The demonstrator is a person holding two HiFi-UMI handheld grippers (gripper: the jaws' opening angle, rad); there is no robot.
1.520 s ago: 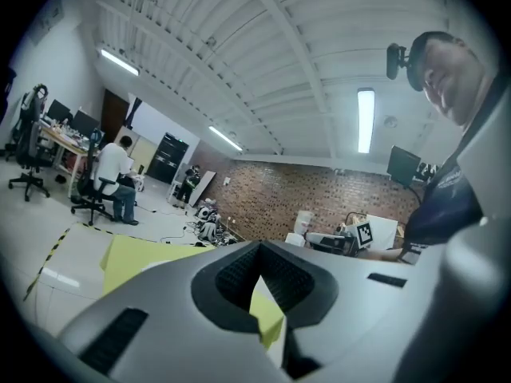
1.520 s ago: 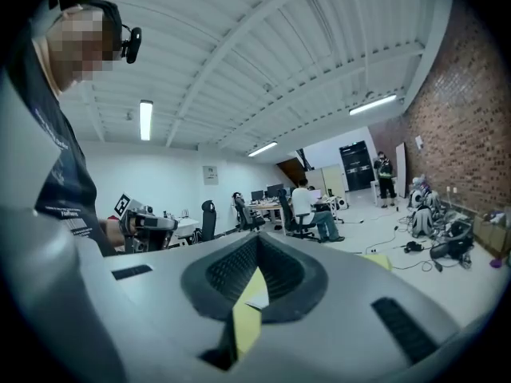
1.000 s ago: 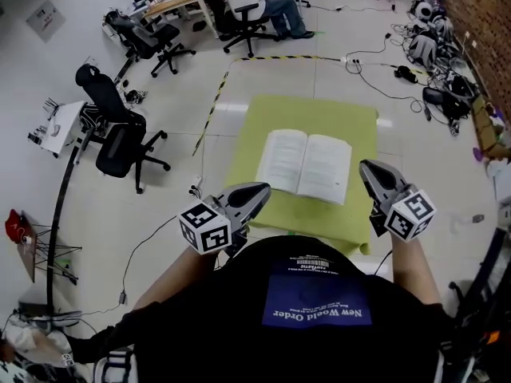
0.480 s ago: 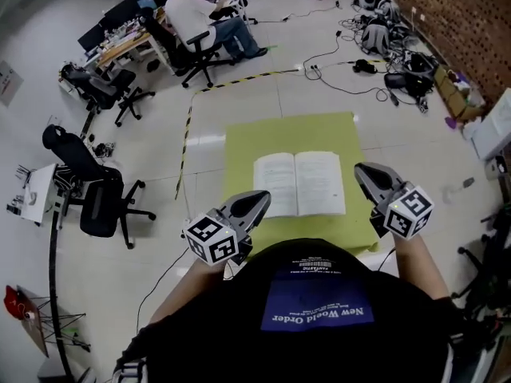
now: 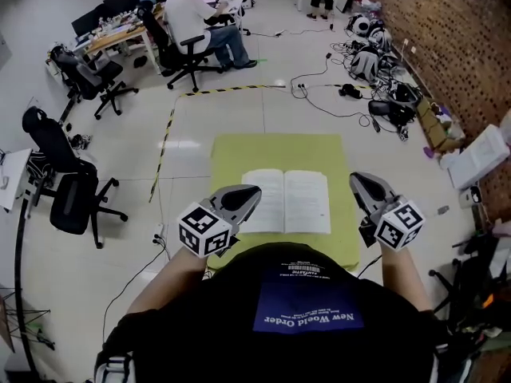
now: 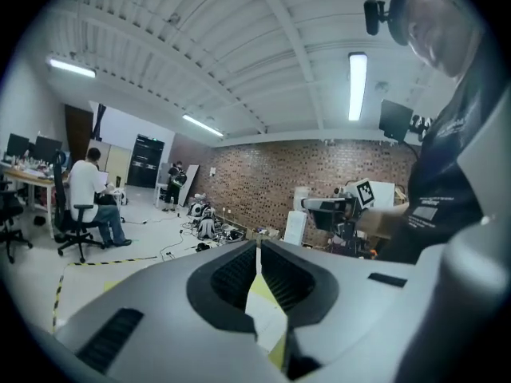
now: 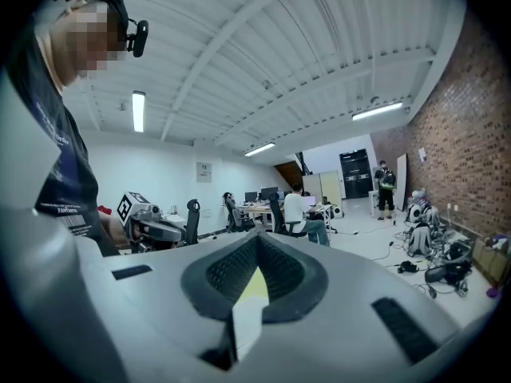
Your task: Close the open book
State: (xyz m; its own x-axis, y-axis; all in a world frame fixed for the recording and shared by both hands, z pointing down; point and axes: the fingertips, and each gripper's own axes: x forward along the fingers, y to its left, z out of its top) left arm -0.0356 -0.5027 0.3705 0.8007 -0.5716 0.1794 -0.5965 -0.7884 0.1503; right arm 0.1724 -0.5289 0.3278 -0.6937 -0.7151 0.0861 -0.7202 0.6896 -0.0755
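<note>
An open book [image 5: 286, 202] with white pages lies flat on the yellow-green table [image 5: 275, 150], straight ahead in the head view. My left gripper [image 5: 249, 191] is held at the book's near left corner, jaws shut and empty, pointing toward the left page. At the book's right, just off the page edge, my right gripper [image 5: 358, 180] also has its jaws together with nothing in them. The left gripper view shows its shut jaws [image 6: 257, 244] and, across from it, the right gripper [image 6: 335, 206]. Past the closed jaws [image 7: 257, 238] in the right gripper view I can see the left gripper [image 7: 148, 222].
Black office chairs [image 5: 68, 194] stand on the floor to the left. A seated person [image 5: 196, 18] works at a desk at the back. Cables and bags [image 5: 375, 62] lie along the brick wall [image 5: 455, 38] on the right. Yellow-black tape [image 5: 172, 126] runs across the floor.
The head view has swung round, so the book now lies square in front instead of skewed. Both grippers stay shut near the table's near edge, each close beside the book.
</note>
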